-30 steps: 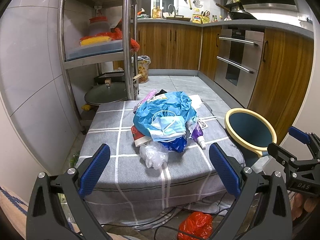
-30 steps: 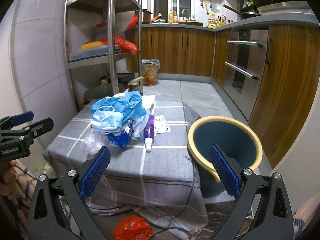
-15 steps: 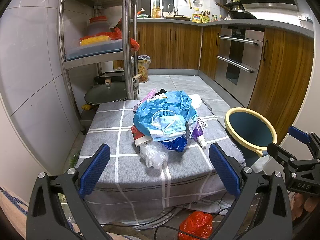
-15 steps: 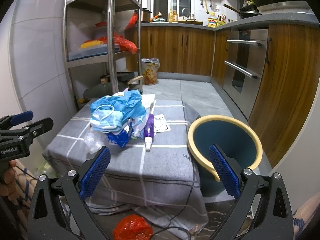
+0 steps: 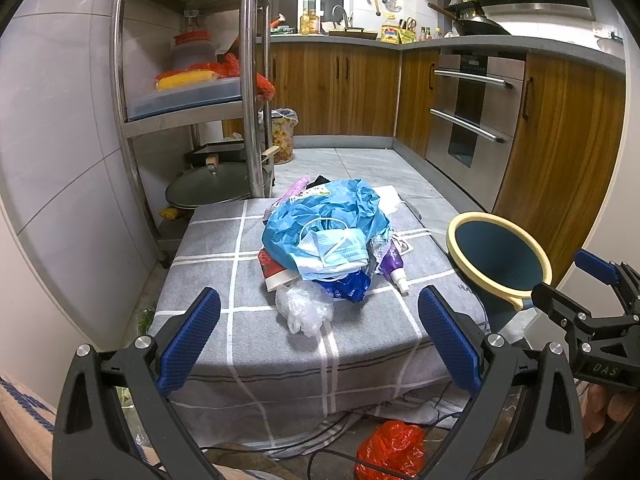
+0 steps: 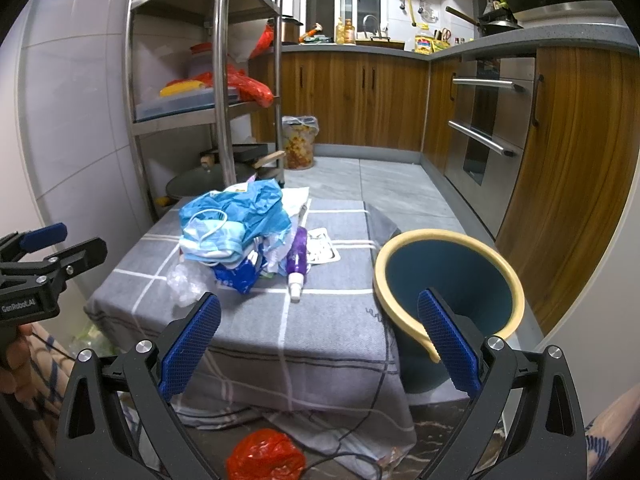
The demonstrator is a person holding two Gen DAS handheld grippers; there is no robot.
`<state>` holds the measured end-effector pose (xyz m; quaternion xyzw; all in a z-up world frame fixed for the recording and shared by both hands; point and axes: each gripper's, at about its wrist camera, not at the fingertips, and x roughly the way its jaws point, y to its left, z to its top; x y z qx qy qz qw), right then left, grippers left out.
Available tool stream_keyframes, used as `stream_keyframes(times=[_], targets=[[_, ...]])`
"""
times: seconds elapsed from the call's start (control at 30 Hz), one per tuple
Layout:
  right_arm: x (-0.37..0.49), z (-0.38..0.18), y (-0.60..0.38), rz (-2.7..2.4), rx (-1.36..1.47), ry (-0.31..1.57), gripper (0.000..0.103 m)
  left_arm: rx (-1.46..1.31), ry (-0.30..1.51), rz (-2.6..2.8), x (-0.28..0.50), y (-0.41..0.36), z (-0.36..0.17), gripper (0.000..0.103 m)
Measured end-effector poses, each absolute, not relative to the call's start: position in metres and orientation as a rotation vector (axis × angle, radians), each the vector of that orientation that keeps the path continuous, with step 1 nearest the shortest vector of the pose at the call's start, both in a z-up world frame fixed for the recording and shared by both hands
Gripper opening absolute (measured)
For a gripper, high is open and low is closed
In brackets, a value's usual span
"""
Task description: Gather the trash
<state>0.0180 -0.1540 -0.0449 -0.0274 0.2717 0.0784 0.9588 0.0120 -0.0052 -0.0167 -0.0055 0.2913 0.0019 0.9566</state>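
Observation:
A pile of trash [image 5: 326,236] lies on a low table with a grey checked cloth [image 5: 224,272]: a blue plastic bag, face masks [image 5: 336,250], a clear crumpled bag [image 5: 304,308] and a purple bottle [image 5: 394,266]. The pile also shows in the right wrist view [image 6: 236,228]. A blue bin with a yellow rim [image 5: 500,256] stands at the table's right side, also in the right wrist view [image 6: 448,276]. My left gripper [image 5: 318,336] is open and empty before the table's front edge. My right gripper [image 6: 318,334] is open and empty, near the bin.
A red plastic bag [image 5: 390,450] lies on the floor under the table front, among cables. A steel shelf rack [image 5: 252,80] with pans stands behind the table at left. Wooden cabinets and an oven [image 5: 472,112] line the right. A lined waste bin [image 6: 298,142] stands far back.

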Motion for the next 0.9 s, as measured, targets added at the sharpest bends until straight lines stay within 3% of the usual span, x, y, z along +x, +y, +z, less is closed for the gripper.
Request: stream_keyframes(times=[0.9], targets=[[0.02, -0.047, -0.155, 0.161, -0.046, 0.565, 0.098, -0.02, 0.695, -0.011, 0.031, -0.004, -0.027, 0.098]])
